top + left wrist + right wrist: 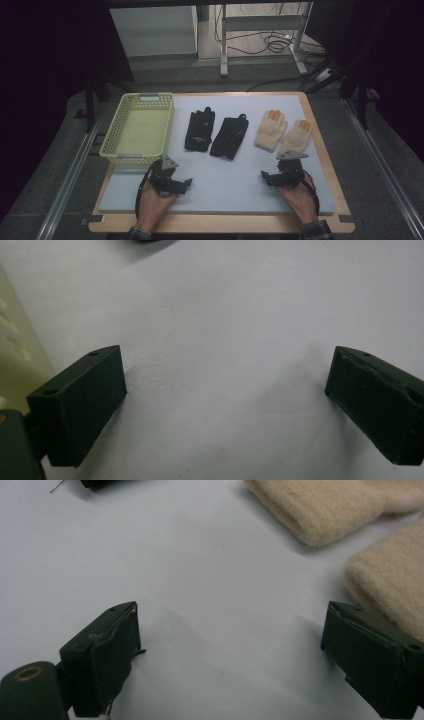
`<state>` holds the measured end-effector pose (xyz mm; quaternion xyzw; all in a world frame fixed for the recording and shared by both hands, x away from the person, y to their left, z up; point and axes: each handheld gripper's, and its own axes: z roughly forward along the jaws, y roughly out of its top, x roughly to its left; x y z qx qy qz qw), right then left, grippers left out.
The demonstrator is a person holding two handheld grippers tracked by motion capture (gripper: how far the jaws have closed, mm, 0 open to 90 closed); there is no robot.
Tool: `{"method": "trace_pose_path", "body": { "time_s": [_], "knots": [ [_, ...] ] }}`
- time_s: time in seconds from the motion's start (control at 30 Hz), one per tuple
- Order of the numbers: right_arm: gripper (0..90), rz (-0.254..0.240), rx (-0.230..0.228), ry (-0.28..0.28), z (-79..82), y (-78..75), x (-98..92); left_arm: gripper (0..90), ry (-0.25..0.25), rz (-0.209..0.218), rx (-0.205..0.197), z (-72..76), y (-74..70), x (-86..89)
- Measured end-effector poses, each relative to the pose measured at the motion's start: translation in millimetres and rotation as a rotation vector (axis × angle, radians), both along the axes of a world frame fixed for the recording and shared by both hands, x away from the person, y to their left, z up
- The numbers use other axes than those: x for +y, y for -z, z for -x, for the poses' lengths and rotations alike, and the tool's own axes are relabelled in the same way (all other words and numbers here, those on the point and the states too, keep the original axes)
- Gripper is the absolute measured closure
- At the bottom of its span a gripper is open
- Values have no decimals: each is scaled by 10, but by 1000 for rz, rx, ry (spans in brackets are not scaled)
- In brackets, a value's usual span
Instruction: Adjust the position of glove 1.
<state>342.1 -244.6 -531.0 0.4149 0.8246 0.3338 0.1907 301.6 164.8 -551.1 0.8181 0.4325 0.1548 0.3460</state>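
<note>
Two fuzzy cream gloves (282,133) with orange fingertips lie flat at the mat's right, just ahead of the right gripper (272,177); two smooth black gloves (216,132) lie mid-mat beside a yellow lattice basket (114,134). Both the right and the left gripper (175,184) rest with jaws spread wide, empty. The pale grey mat (225,185) covers a wooden table (330,160); cables trail on the floor beyond.

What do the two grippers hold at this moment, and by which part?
Nothing is held. The left gripper and the right gripper are both open, with bare mat between their fingers; the cream gloves lie untouched.
</note>
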Motion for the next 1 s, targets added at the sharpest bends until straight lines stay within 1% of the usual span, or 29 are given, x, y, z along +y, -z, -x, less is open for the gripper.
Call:
{"method": "trace_pose_path", "body": {
  "time_s": [0.03,0.07,0.13,0.2,0.23,0.43,0.47,0.57,0.6,0.67,0.77,0.83,0.93,1.0],
  "knots": [
    [89,5,7,-2,-5,-9,3,29,0,0,0,0,0,0],
    [91,20,15,-14,-19,-31,3,29,0,0,0,0,0,0],
    [93,15,11,-16,-25,-46,0,29,0,0,0,0,0,0],
    [98,0,2,-19,-41,-87,-8,29,0,0,0,0,0,0],
    [104,8,-10,-28,-53,-119,-2,29,0,0,-1,0,0,0],
    [114,-22,-18,-66,-117,-169,68,29,-1,0,-2,2,0,-1],
    [114,-31,-11,-67,-131,-173,92,29,-1,0,-2,2,0,-1],
    [114,-42,-13,-75,-164,-180,142,30,-1,-1,-3,4,0,-1],
    [114,-42,-9,-91,-206,-186,204,30,-1,-1,-4,4,0,-2],
    [115,-41,-4,-101,-239,-193,257,30,-1,-1,-4,5,0,-2],
    [115,-24,-2,-117,-307,-213,373,30,-1,-1,-4,5,0,-1],
    [121,-20,2,-126,-374,-231,451,30,-1,-1,-4,5,0,-1],
    [180,-38,3,-144,-466,-256,537,30,-2,-1,-4,5,0,-2],
    [219,-39,9,-160,-534,-267,596,30,-1,-1,-4,5,0,-1]
  ]
}}
